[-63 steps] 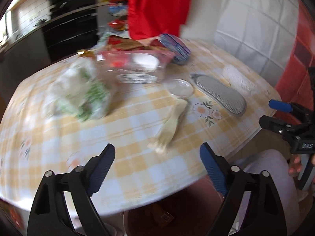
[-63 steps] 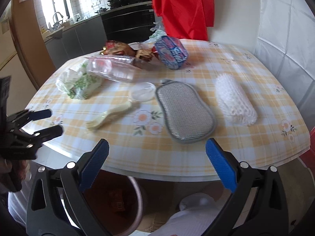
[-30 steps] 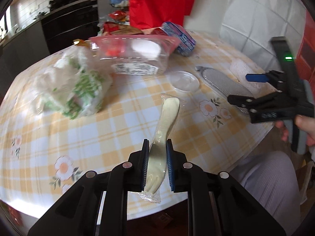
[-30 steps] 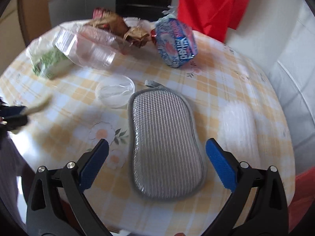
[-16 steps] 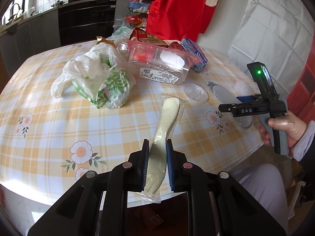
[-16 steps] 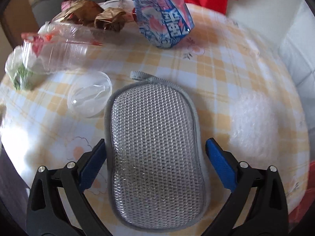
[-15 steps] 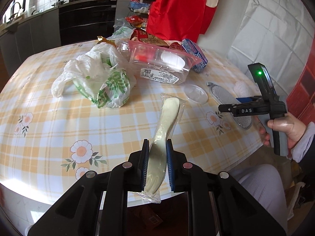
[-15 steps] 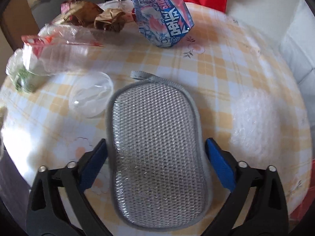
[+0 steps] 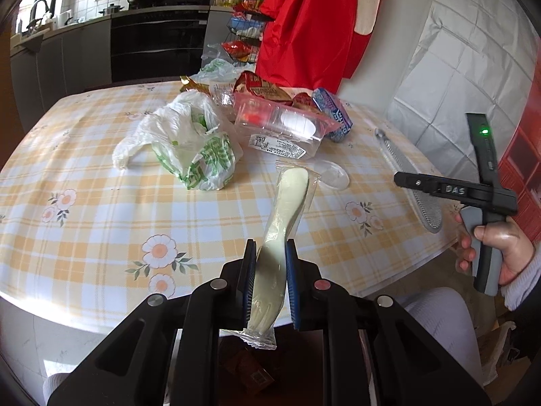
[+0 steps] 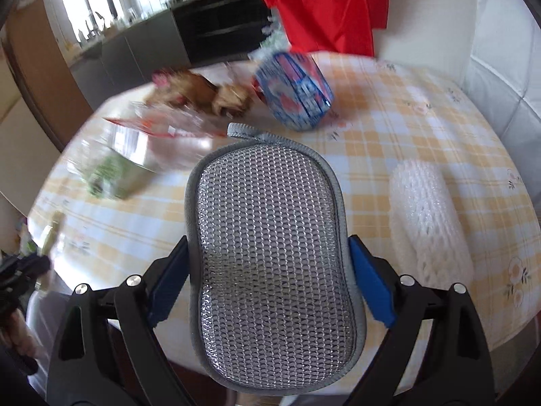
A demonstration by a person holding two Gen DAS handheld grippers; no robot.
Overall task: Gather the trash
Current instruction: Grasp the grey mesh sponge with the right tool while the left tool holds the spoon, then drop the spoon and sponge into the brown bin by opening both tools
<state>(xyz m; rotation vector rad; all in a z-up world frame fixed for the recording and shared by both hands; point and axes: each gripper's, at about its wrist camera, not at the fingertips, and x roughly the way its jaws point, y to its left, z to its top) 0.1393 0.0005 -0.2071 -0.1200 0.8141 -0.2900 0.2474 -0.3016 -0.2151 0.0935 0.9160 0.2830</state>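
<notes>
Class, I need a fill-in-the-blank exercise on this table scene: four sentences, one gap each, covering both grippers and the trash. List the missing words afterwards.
1. The left gripper is shut on a wrapped plastic ____.
2. The right gripper holds the grey mesh ____ by its two long edges.
3. The tablecloth has a yellow check and a ____ print.
4. The white plastic bag bears ____ print.

Missing words: spork; scrubbing pad; flower; green

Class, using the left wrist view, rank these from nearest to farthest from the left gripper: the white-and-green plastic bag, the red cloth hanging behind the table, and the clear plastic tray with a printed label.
1. White-and-green plastic bag, on the table, left of the left gripper.
2. Clear plastic tray, behind the bag, right of it.
3. Red cloth, hanging beyond the table's far edge.
</notes>
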